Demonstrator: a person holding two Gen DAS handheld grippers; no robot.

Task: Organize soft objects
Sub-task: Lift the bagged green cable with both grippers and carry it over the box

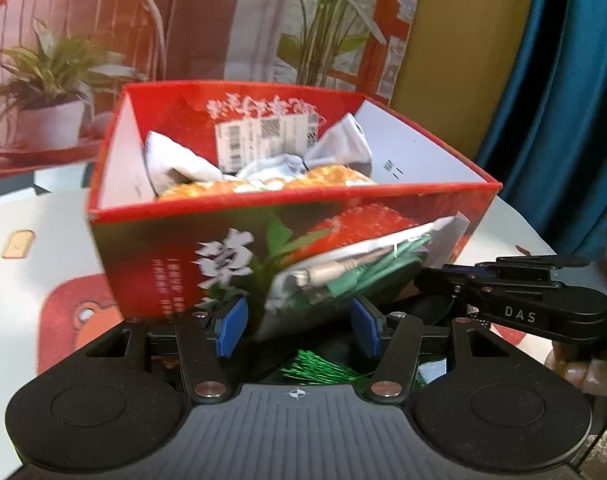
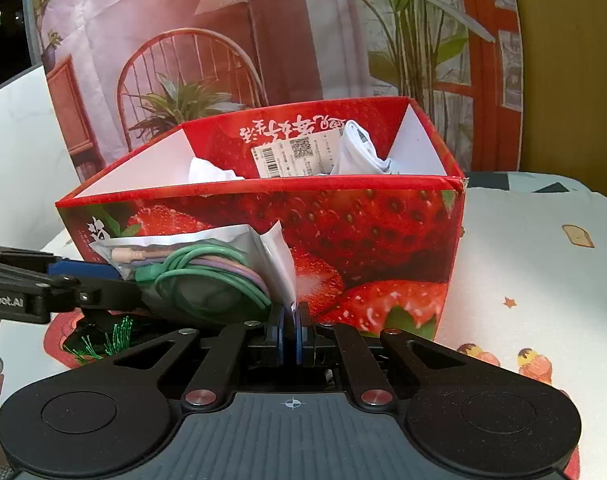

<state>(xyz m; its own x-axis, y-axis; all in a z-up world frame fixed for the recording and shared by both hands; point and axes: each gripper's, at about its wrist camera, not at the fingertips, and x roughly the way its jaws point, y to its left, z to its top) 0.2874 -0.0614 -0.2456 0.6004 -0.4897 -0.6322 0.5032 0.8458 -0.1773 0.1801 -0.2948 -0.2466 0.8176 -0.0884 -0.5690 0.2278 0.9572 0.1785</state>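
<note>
A clear plastic bag of coiled green and lilac cables hangs in front of the red strawberry-print box. My left gripper has its blue pads on either side of the bag's lower part and grips it. My right gripper is shut on the bag's white right-hand edge. The box holds white socks, crumpled white fabric and an orange patterned piece. The left gripper's finger reaches in from the left of the right wrist view.
Below the bag lies a green tinsel-like tuft on something dark. A white tablecloth with cartoon prints covers the table. Behind the box stands a printed backdrop of a chair and plants. A blue curtain hangs at the right.
</note>
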